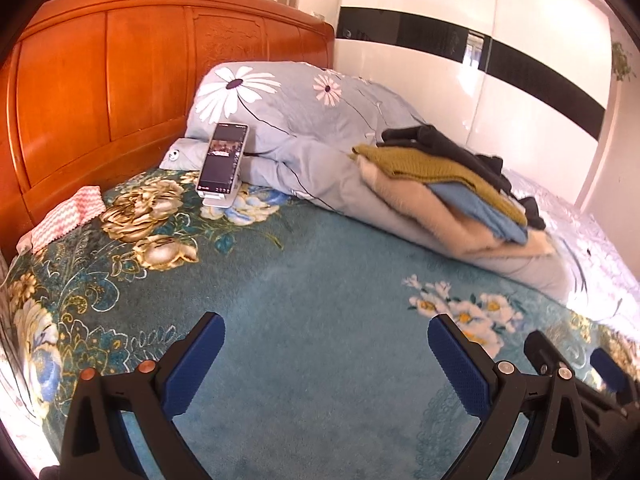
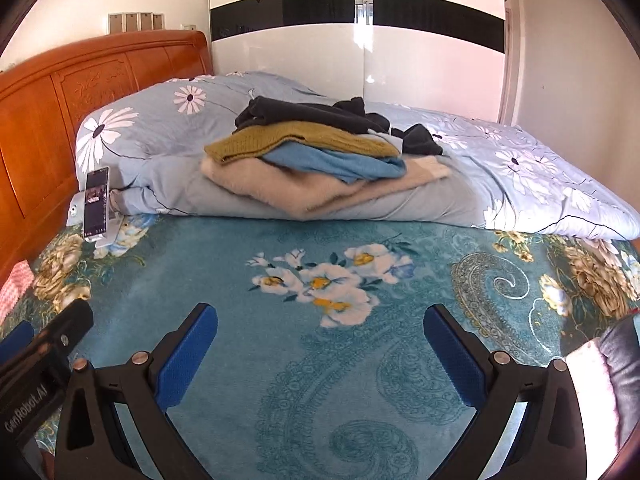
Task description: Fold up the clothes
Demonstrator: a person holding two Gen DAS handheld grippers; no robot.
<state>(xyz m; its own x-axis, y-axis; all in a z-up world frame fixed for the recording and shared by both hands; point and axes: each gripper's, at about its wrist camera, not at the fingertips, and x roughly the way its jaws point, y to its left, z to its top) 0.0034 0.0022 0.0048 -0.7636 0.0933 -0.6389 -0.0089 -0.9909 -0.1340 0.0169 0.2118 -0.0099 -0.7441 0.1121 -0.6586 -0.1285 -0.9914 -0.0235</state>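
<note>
A pile of clothes lies on the rolled grey floral duvet (image 2: 500, 184) at the far side of the bed: a dark garment (image 2: 320, 114) on top, an olive knit (image 2: 296, 140), a blue top (image 2: 340, 162) and a cream fuzzy piece (image 2: 288, 188) underneath. The same pile (image 1: 452, 176) appears at the right in the left wrist view. My left gripper (image 1: 326, 344) is open over the bare teal floral blanket (image 1: 304, 264), holding nothing. My right gripper (image 2: 320, 334) is open too, also over the blanket (image 2: 304, 392), well short of the pile. The right gripper (image 1: 572, 360) shows beside the left one.
A phone on a white stand (image 1: 224, 160) is propped near the orange wooden headboard (image 1: 120, 80). A pink zigzag cloth (image 1: 66, 216) lies at the bed's left edge. A white wardrobe with a black band (image 2: 360, 40) stands behind the bed. A dark sleeve (image 2: 616, 364) shows at the right.
</note>
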